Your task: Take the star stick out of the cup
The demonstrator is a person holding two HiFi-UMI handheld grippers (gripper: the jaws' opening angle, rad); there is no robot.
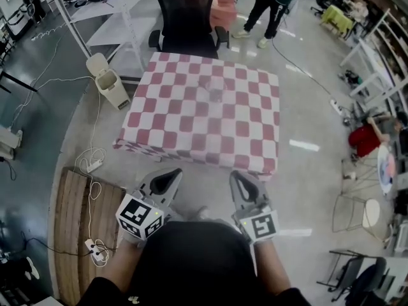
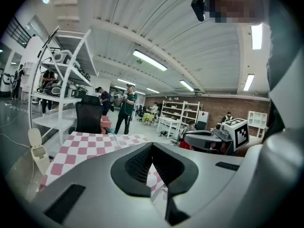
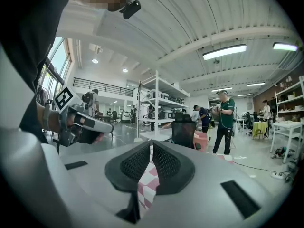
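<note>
A table with a pink-and-white checked cloth [image 1: 191, 116] stands ahead of me. Near its middle is a clear cup [image 1: 215, 90]; something thin shows faintly in it, too small to make out as the star stick. In the left gripper view a thin teal stick [image 2: 113, 134] rises from the far part of the cloth. Both grippers are held low, close to my body and short of the table's near edge. The left gripper [image 1: 173, 173] [image 2: 152, 145] has its jaws together and holds nothing. The right gripper [image 1: 236, 174] [image 3: 151, 144] is likewise shut and empty.
A black office chair [image 1: 188, 18] stands at the table's far side. A beige bin [image 1: 108, 80] and white shelving [image 1: 115, 18] are at the left. Wooden boards [image 1: 80, 225] with cables and a power strip [image 1: 97, 250] lie near my left. A person [image 1: 273, 5] stands beyond the table.
</note>
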